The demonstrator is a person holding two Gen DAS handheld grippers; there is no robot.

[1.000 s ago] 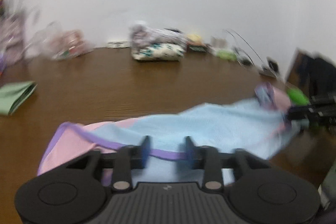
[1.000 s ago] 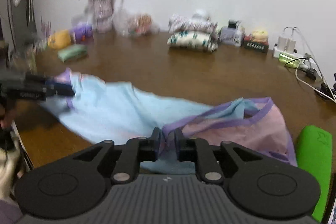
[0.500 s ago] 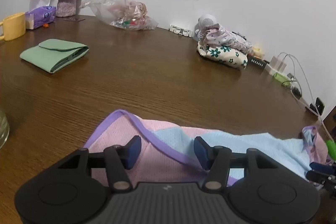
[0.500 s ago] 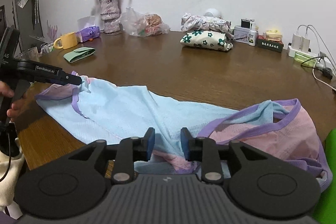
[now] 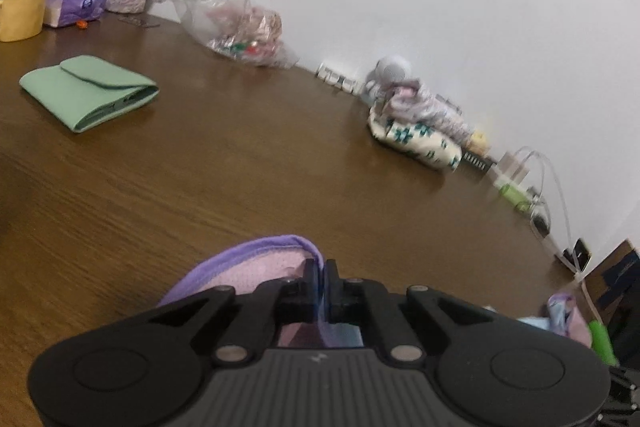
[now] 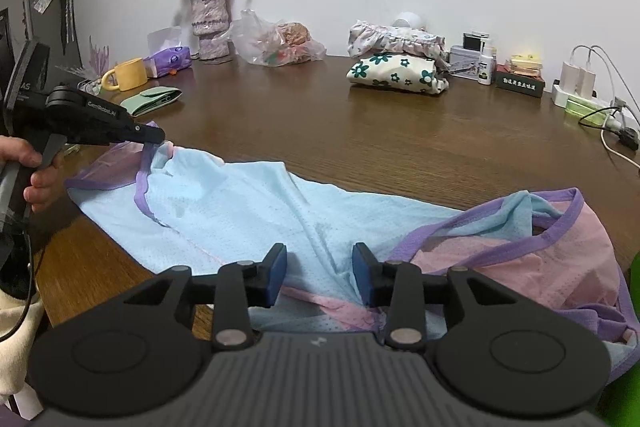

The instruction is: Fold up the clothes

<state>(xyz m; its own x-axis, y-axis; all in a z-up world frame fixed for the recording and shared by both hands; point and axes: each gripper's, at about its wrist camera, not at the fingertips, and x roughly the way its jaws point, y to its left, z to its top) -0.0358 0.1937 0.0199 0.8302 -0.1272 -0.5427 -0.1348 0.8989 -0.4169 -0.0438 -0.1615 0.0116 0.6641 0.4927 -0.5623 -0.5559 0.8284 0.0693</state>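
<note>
A light blue and pink mesh garment (image 6: 248, 203) with purple trim lies spread along the near edge of the brown table (image 6: 400, 131). My left gripper (image 5: 320, 273) is shut on its purple-trimmed pink corner (image 5: 256, 259); it also shows in the right wrist view (image 6: 154, 139), lifting that corner slightly at the left. My right gripper (image 6: 320, 267) is open, its blue pads either side of the blue fabric, just above the garment's near hem. The pink part (image 6: 540, 267) lies bunched at the right.
A folded green cloth (image 5: 88, 91), yellow mug (image 6: 126, 75), tissue pack, flower vase (image 6: 210, 23) and plastic bag (image 6: 280, 43) stand at the back left. A stack of folded floral clothes (image 6: 396, 67), small boxes and chargers with cables (image 6: 588, 87) line the back right.
My left gripper has closed on the garment's purple-trimmed corner. My right gripper has let go of the fabric and opened wide.
</note>
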